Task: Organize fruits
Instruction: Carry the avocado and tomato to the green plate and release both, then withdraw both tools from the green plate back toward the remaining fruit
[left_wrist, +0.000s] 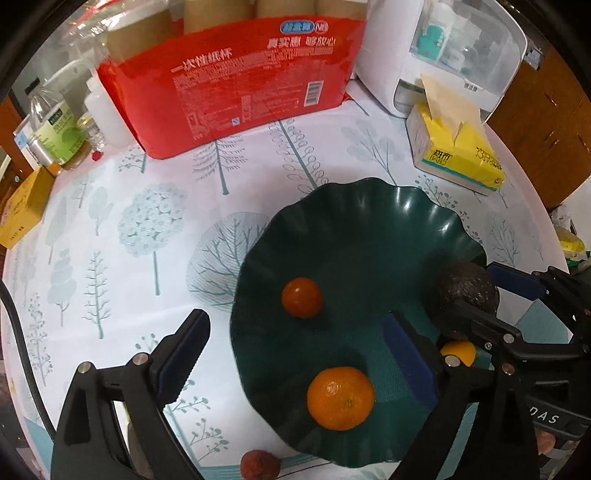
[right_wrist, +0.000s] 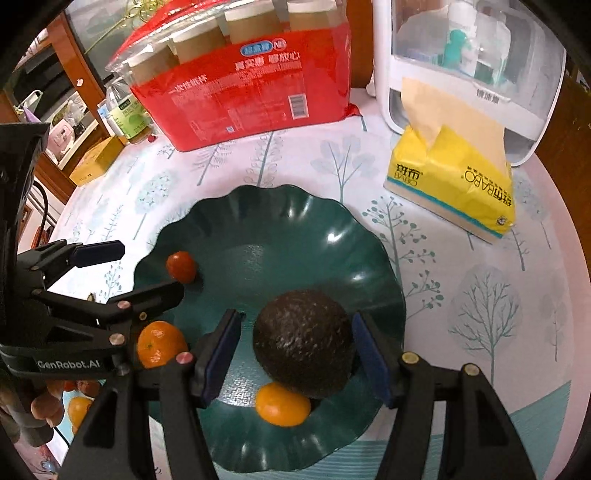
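Over the dark green wavy-rimmed plastic bowl (left_wrist: 369, 229), both tools hang above the fruit.

From the left wrist view, the left tool (left_wrist: 295, 354) stands wide open and empty, with the large orange mandarin (left_wrist: 340, 398) lying free in the bowl between its fingers and the small red-orange tomato-like fruit (left_wrist: 301, 297) farther in; one finger hangs outside the rim, so a lower move could knock the bowl. A small reddish-brown fruit (left_wrist: 258, 464) waits on the counter (left_wrist: 110, 229). From the right wrist view, the right tool (right_wrist: 295, 360) has the dark rough avocado (right_wrist: 303, 343) between its fingers; whether the pads press it, I cannot tell. A small orange mandarin (right_wrist: 282, 404) lies just under the avocado, which could roll onto it. The left tool's arm is very near, so the two may collide. The red cup package (right_wrist: 251, 88) and yellow tissue pack (right_wrist: 450, 184) stand well apart.
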